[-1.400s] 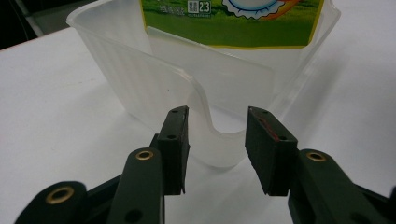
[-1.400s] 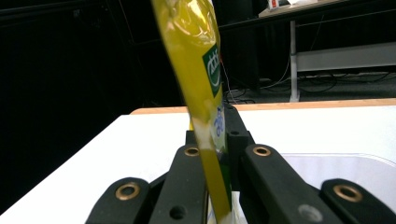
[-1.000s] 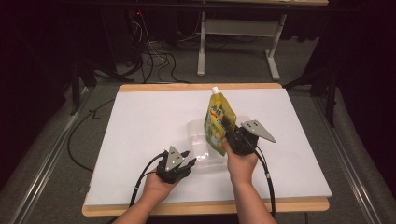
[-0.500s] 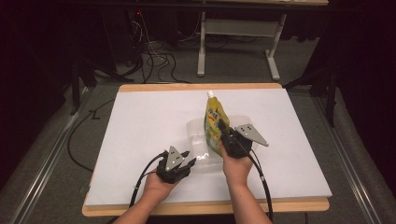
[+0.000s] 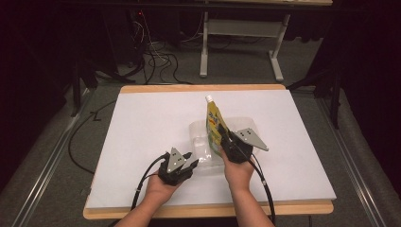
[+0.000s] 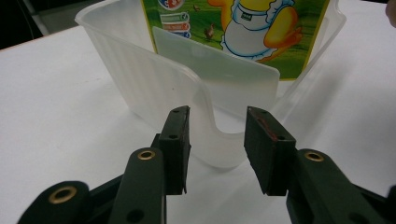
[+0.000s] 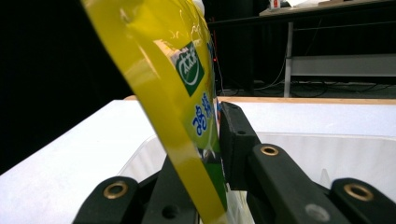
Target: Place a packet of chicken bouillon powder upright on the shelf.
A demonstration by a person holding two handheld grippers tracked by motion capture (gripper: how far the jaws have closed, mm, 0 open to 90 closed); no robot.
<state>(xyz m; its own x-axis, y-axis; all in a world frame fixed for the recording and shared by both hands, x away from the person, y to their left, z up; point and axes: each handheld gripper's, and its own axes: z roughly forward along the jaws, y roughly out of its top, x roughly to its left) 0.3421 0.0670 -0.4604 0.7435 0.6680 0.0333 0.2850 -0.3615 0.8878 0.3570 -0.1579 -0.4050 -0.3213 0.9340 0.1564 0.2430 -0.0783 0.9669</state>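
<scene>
Jaws of the left tool stand apart, set to either side of the curved lip of a translucent plastic container; whether either pad touches the plastic cannot be told. In the high view this left tool sits at the container's near edge on the white counter. The right tool is clamped on the lower part of a yellow-green refill pouch, its jaws pressed flat against both faces. The pouch stands nearly upright with its long axis vertical, white spout at the top, its bottom inside the container near the counter's middle. From the left tool's camera the pouch is cut off above the printed duck, and its lower edge blurs behind the container wall.
</scene>
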